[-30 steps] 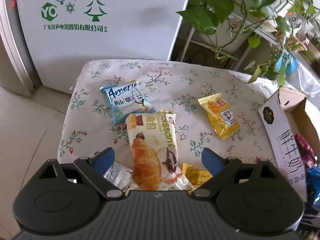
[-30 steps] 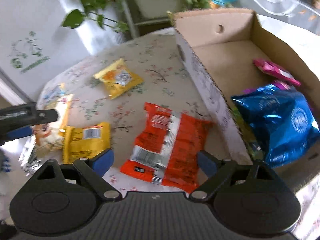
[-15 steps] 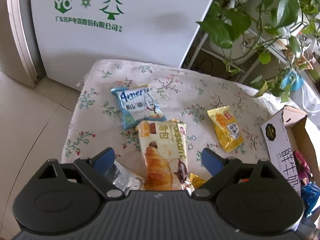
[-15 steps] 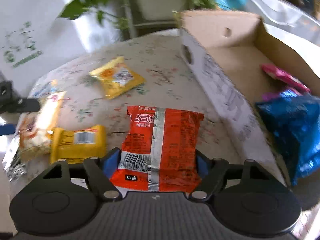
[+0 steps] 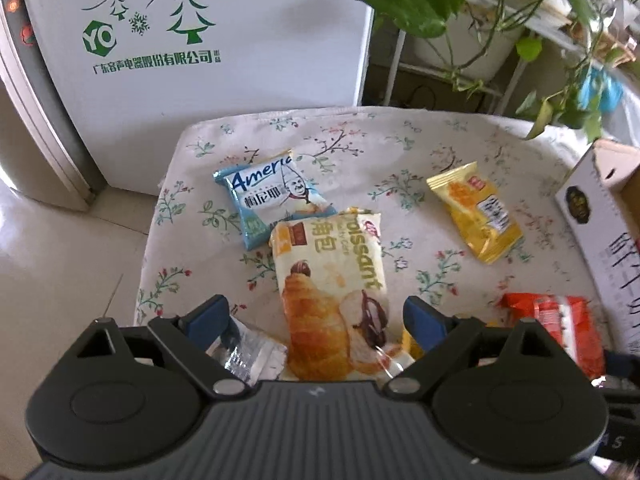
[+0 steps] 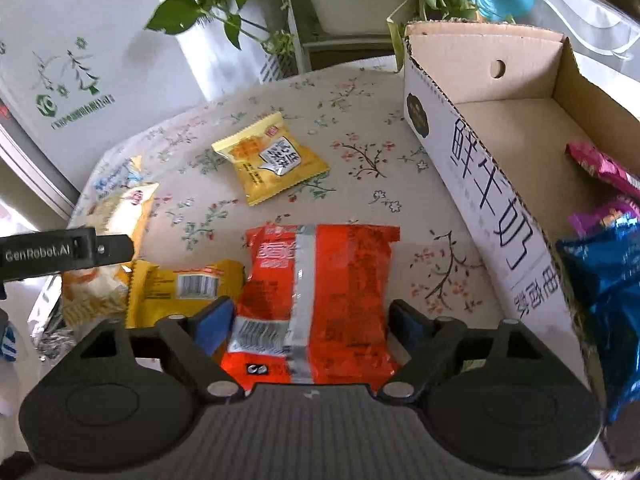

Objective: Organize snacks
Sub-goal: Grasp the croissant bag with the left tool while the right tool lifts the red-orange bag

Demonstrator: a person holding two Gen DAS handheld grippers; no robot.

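Observation:
My left gripper (image 5: 316, 314) hangs open over the near end of a croissant pack (image 5: 332, 288), its pads clear of the wrapper. A silver wrapper (image 5: 248, 352) lies under its left finger. A blue pack (image 5: 272, 200) and a yellow pack (image 5: 476, 216) lie farther back on the floral cloth (image 5: 360, 148). My right gripper (image 6: 310, 316) straddles a red packet (image 6: 320, 292); its jaws are opening and the packet lies flat between them. A yellow bar (image 6: 184, 288) lies left of it. The cardboard box (image 6: 480, 184) stands to the right.
Inside the box lie a blue bag (image 6: 608, 280) and a pink packet (image 6: 604, 168). A white panel with green trees (image 5: 200, 60) stands behind the table, with potted plants (image 5: 440, 0) at back right. Bare floor (image 5: 60, 260) drops off on the left.
The right jaws closed in around the red packet, then spread again; the packet now lies straight between them. The left gripper shifted a little, and the red packet came into its view.

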